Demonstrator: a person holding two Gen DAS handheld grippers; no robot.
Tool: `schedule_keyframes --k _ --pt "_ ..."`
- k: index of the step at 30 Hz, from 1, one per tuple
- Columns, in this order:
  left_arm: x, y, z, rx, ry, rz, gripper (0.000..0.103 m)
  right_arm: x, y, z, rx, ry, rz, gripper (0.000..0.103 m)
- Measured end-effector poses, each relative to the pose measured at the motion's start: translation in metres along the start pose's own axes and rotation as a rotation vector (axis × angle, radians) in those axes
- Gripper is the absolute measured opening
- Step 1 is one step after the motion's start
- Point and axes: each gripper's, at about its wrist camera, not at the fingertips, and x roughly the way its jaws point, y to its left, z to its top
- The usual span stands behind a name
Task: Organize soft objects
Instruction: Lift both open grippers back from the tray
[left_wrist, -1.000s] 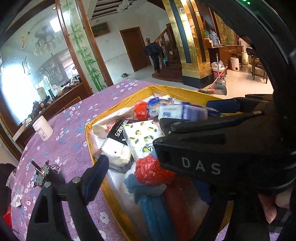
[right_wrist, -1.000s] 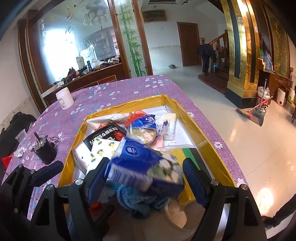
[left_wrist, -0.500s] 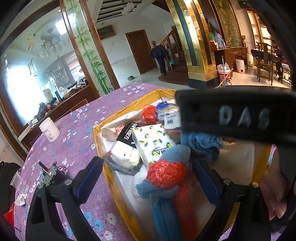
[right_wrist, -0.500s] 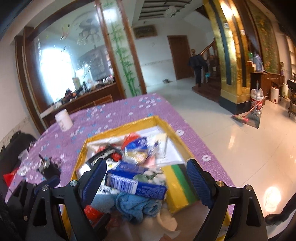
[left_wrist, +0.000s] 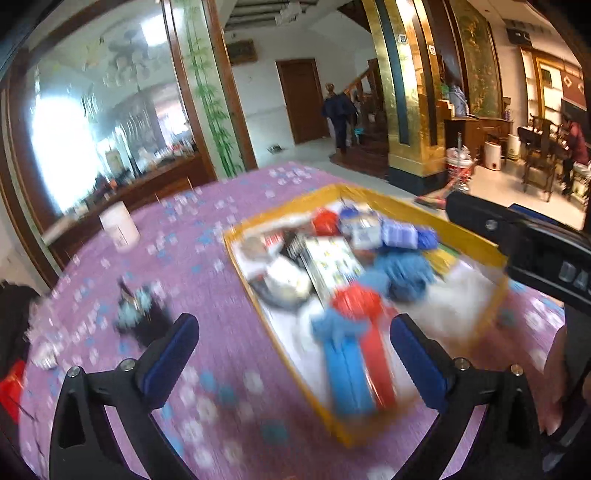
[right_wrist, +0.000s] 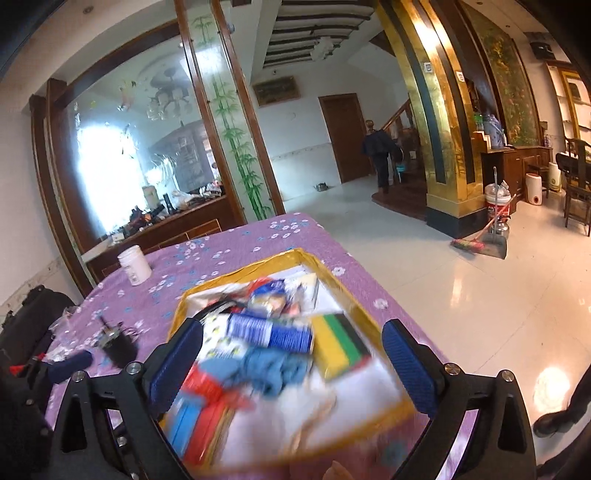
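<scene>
Motion blur smears the tray contents in both wrist views; labels unreadable. Left gripper has just been opening, jaws wide apart, nothing between them. Yellow-rimmed tray on the purple floral tablecloth holds a blue towel, tissue packs, red and blue rolls. Right gripper has likewise just been opening, empty, above the blue-white tissue pack lying in the tray.

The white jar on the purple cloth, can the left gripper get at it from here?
Probably yes. The left gripper is open and empty, and only bare tablecloth lies toward the white jar, though it stands well ahead.
</scene>
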Motion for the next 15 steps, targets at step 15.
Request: schedule_keyframes --k 15 --pt "-0.038 0.006 -0.044 -0.087 -0.110 0.169 0.103 -0.050 0.016 -0.059 -0.035 -0.089 -0.083 0.102"
